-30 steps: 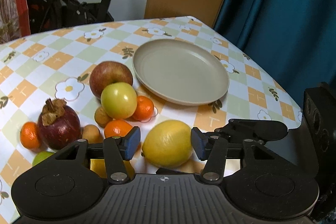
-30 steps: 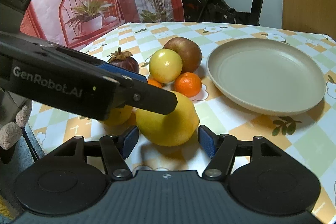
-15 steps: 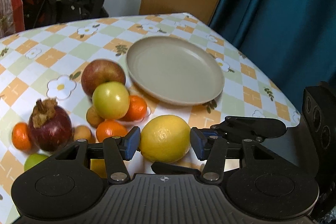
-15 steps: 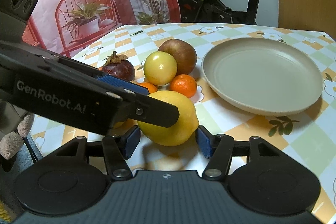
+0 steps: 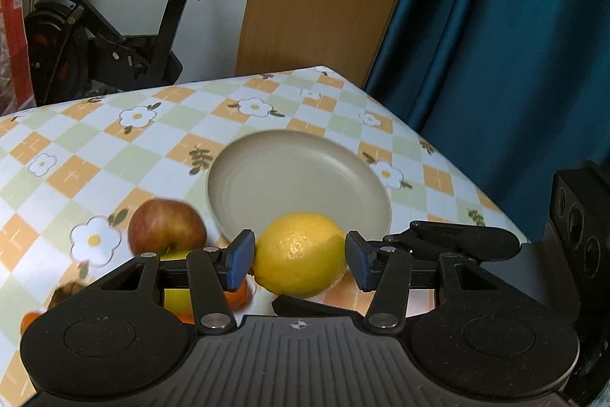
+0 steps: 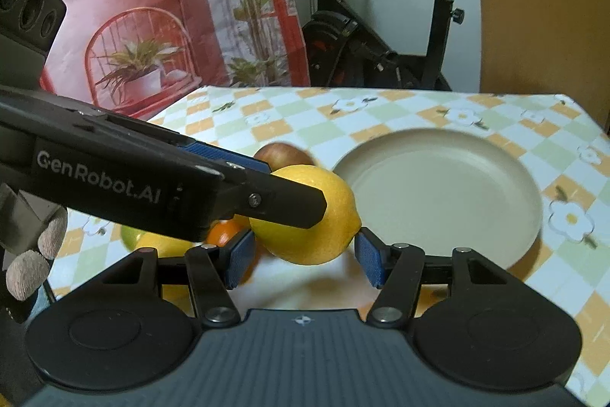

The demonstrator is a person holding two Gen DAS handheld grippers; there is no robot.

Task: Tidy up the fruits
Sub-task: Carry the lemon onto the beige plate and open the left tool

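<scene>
Both grippers clamp the same lemon (image 5: 301, 252). In the left wrist view the left gripper (image 5: 299, 256) has its blue pads part-way apart and pressed on the lemon's two sides at 9 and 3 o'clock; the fruit is clear of the tablecloth (image 5: 114, 140). The right gripper's black fingers reach in from 3 o'clock, one passing under the lemon.

In the right wrist view the right gripper (image 6: 303, 252) is likewise closed on the lemon, its pads meeting the fruit's lower flanks; its jaws have just been closing, with the lemon between them. The left gripper's finger crosses from 9 o'clock and lies against the lemon's near face; gloved fingertips (image 6: 28, 271) show at the 8 o'clock edge.

Just beyond the lemon, at 1 o'clock in the right view, sits the beige plate (image 6: 438, 155), bare inside; an apple (image 5: 166, 224) lies at 10 o'clock in the left view, just beside the plate; small oranges (image 6: 225, 231) and a yellow-green fruit peek out behind the pads, mostly hidden. Farthest off stand an exercise bike (image 5: 95, 37), a wooden panel and a teal curtain (image 5: 514, 44).
</scene>
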